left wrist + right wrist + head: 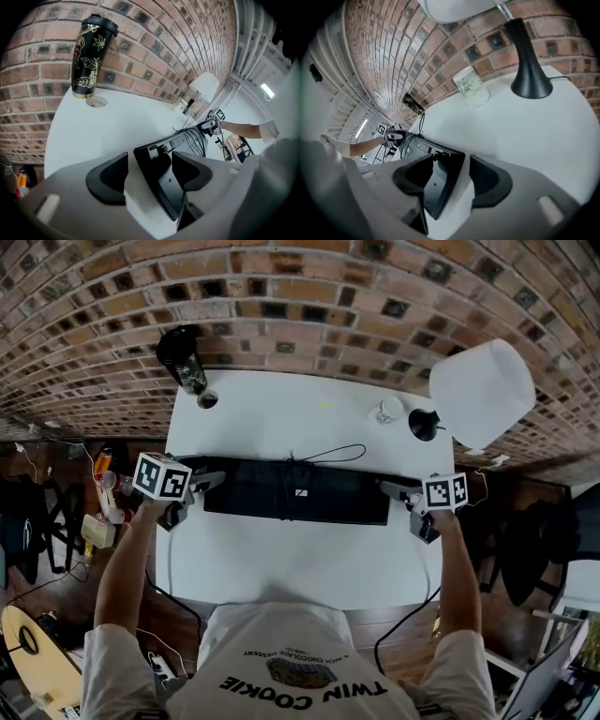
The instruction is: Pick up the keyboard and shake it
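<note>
**A:** Where does the keyboard [295, 491] lie for us?

**B:** Flat on the white bench [309, 563], its long axis running straight across in front of us, one short end toward each hand.

**A:** And our grippers?

**B:** Our left gripper [208, 484] stands at the left end and our right gripper [396, 489] at the right end, both equally near. The left fingers [107, 178] and right fingers [490, 180] are spread and released. A keyboard end sits in each gap, unsqueezed as far as we see.

**A:** So the lift turns on what?

**B:** We judge it turns on closing on both ends together and keeping it level.
</note>
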